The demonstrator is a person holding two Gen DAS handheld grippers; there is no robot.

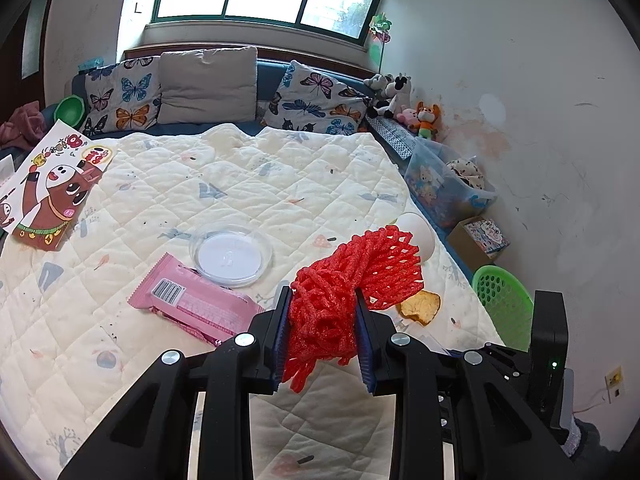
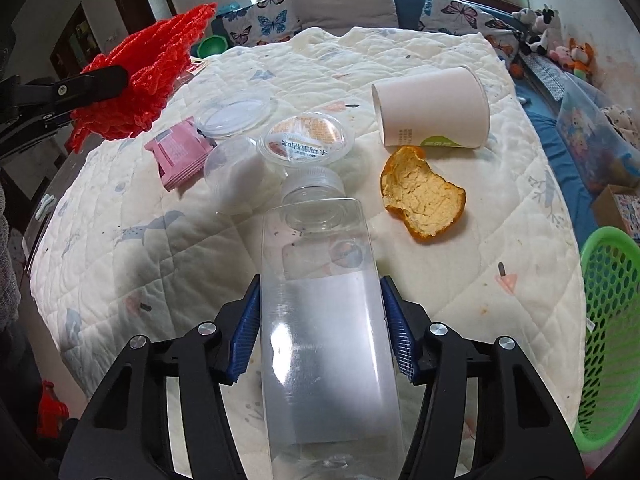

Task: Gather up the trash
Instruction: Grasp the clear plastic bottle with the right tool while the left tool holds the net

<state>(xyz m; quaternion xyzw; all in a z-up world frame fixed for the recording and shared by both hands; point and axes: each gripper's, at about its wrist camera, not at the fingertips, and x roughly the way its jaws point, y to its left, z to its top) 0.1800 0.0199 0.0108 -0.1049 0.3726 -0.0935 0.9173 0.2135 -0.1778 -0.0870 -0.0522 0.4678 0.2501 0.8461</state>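
Note:
My left gripper (image 1: 322,334) is shut on a red foam fruit net (image 1: 352,288) and holds it above the quilted table; the net also shows in the right wrist view (image 2: 136,80) at the upper left. My right gripper (image 2: 320,328) is shut on a clear plastic bottle (image 2: 324,320), cap pointing away. On the quilt lie an orange peel (image 2: 424,200), a white paper cup (image 2: 432,108) on its side, a clear labelled lid (image 2: 306,140), a clear cup (image 2: 236,168), a clear round dish (image 1: 230,256) and a pink wrapper (image 1: 196,304).
A green plastic basket (image 2: 612,320) stands low beside the table's right edge, also in the left wrist view (image 1: 504,304). A sofa with butterfly cushions (image 1: 124,96) is behind. Storage boxes (image 1: 448,188) and plush toys (image 1: 400,104) line the right wall. A picture sheet (image 1: 52,188) lies left.

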